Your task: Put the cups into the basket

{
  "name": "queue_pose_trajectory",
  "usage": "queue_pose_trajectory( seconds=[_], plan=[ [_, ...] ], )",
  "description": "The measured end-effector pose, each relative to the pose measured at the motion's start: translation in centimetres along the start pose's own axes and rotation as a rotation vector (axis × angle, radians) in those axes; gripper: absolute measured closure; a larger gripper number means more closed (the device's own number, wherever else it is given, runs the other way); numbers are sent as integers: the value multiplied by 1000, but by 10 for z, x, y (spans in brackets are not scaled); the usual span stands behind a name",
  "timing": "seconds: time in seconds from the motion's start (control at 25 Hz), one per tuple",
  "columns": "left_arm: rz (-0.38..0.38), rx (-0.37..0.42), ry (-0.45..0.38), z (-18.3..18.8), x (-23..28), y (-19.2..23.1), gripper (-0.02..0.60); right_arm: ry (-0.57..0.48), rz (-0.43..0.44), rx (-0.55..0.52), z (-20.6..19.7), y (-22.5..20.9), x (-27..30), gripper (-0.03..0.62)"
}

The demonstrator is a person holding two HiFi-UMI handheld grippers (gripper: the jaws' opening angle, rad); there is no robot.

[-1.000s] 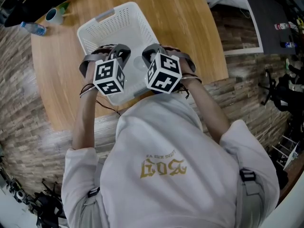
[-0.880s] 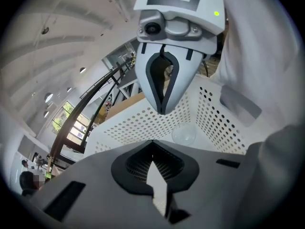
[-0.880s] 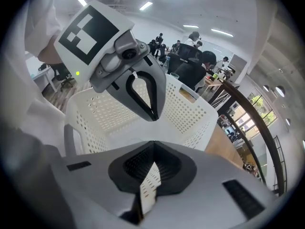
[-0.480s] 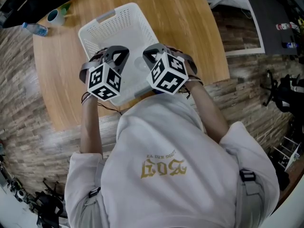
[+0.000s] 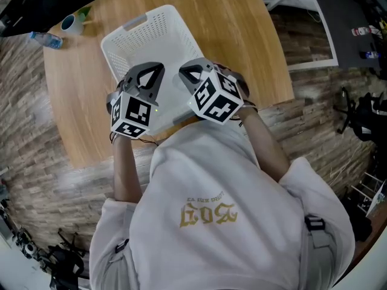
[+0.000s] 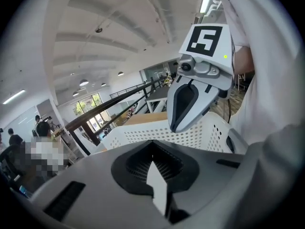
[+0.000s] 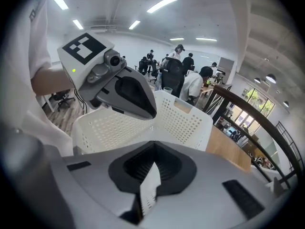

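A white perforated basket [image 5: 151,29] stands on the round wooden table [image 5: 242,35]. Both grippers hover over its near end, close to the person's chest, pointing away from the body. My left gripper [image 5: 156,70] is shut with nothing between its jaws. My right gripper [image 5: 185,71] is beside it, also shut and empty. The left gripper view shows the right gripper [image 6: 175,125] above the basket [image 6: 143,136] rim. In the right gripper view the left gripper [image 7: 150,114] hangs over the basket [image 7: 186,123]. A small green-and-white cup [image 5: 71,22] stands at the table's far left. The grippers hide the basket's near floor.
A plastic water bottle [image 5: 46,39] lies at the table's left edge beside the cup. The floor around is wood-patterned. A white frame [image 5: 302,23] and dark equipment [image 5: 363,119] stand to the right of the table.
My left gripper has drawn back toward the person and slightly left. The right gripper has tilted a little but stays in about the same place.
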State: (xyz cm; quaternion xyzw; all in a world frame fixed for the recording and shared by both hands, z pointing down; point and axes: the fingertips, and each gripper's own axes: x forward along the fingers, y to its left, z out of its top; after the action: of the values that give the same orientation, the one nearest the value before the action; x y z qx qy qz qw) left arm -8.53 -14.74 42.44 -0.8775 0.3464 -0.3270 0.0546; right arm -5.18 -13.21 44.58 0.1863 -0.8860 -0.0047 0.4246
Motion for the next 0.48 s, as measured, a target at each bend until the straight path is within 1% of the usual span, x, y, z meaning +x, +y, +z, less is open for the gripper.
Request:
queue_pose_trajectory(
  seconds=[0.12,0.32,0.4,0.48],
  plan=[
    [41,-36,-48,8,-8,6,577,-54,-16,35,10,-2,-5,585],
    [88,-157,-184,25,-25,18,577,-125,-38,82,22,-5,-14,585],
    [108,-168,-215,29,-32,21,577,-146,-53,90,25,-6,-17,584],
    [135,-156,-233,32,-38,24,577,-174,-71,104,28,-9,-21,585]
  ],
)
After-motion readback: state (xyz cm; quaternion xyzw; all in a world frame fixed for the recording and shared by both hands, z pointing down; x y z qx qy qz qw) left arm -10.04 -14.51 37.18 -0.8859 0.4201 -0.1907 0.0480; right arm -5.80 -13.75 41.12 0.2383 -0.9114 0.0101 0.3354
